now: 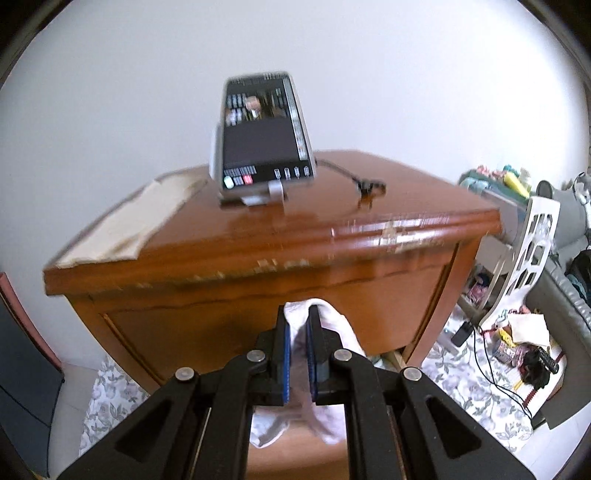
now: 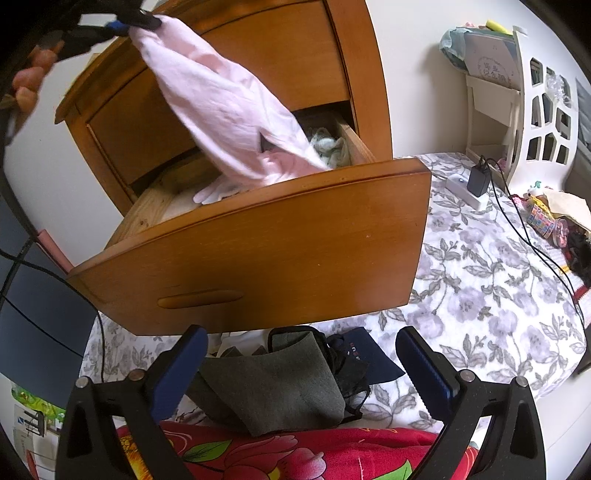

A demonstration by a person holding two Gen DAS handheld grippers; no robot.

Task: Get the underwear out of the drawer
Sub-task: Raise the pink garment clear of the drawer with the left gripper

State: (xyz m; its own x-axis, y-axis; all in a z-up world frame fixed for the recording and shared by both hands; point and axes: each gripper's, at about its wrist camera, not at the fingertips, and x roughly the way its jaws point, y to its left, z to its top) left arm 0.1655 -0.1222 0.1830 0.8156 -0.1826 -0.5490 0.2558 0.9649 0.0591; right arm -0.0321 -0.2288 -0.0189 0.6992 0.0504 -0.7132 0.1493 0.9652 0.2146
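Observation:
In the right wrist view the wooden drawer (image 2: 258, 254) stands pulled out of the brown cabinet (image 2: 288, 62). A pale pink underwear piece (image 2: 225, 107) stretches from the drawer up to the top left, where my left gripper (image 2: 136, 24) is shut on its end. The left wrist view shows the same pale cloth (image 1: 332, 321) pinched between the blue pads of my left gripper (image 1: 298, 314), in front of the cabinet. Greenish cloth (image 2: 328, 147) lies deeper in the drawer. My right gripper (image 2: 299, 350) is open, below the drawer front, above a grey garment (image 2: 280, 387) and a dark one (image 2: 365, 362).
A phone on a stand (image 1: 258, 140) with a cable sits on the cabinet top (image 1: 295, 225). A floral sheet (image 2: 480, 280) covers the floor, with a charger (image 2: 480, 181), wires and small items at right. A white shelf (image 2: 535, 110) stands at right; red floral fabric (image 2: 295, 454) lies nearest me.

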